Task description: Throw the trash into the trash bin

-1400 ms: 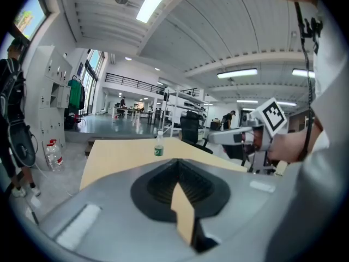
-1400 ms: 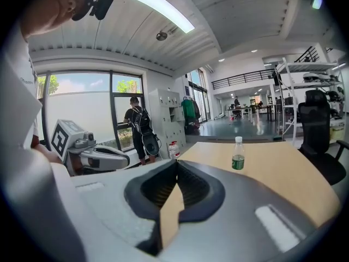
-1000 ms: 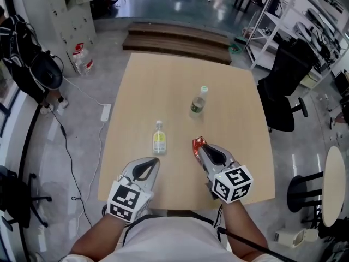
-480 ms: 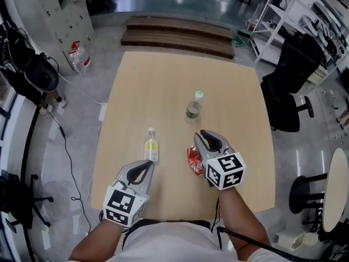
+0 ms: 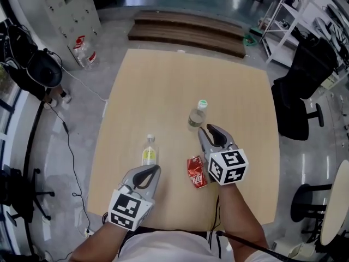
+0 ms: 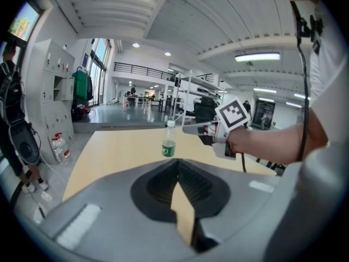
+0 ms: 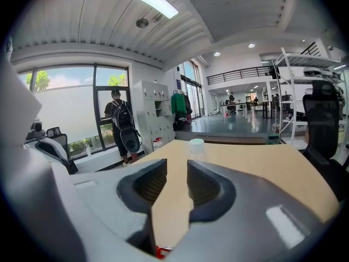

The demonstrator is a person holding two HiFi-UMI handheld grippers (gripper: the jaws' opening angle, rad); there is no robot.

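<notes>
Lying on the wooden table (image 5: 163,91), mid-frame in the head view, is all the trash; no bin is showing. The right gripper (image 5: 210,129), whose jaws have just been opening and are standing apart, empty, is aiming at the green-labelled bottle (image 5: 197,115) just ahead; it should be straddling the body squarely before closing. The left gripper (image 5: 154,170) is sitting pinched together, empty. Counting: two grippers, two bottles, the other being the yellow-labelled bottle (image 5: 149,152), and one crushed red can (image 5: 197,172).
</notes>
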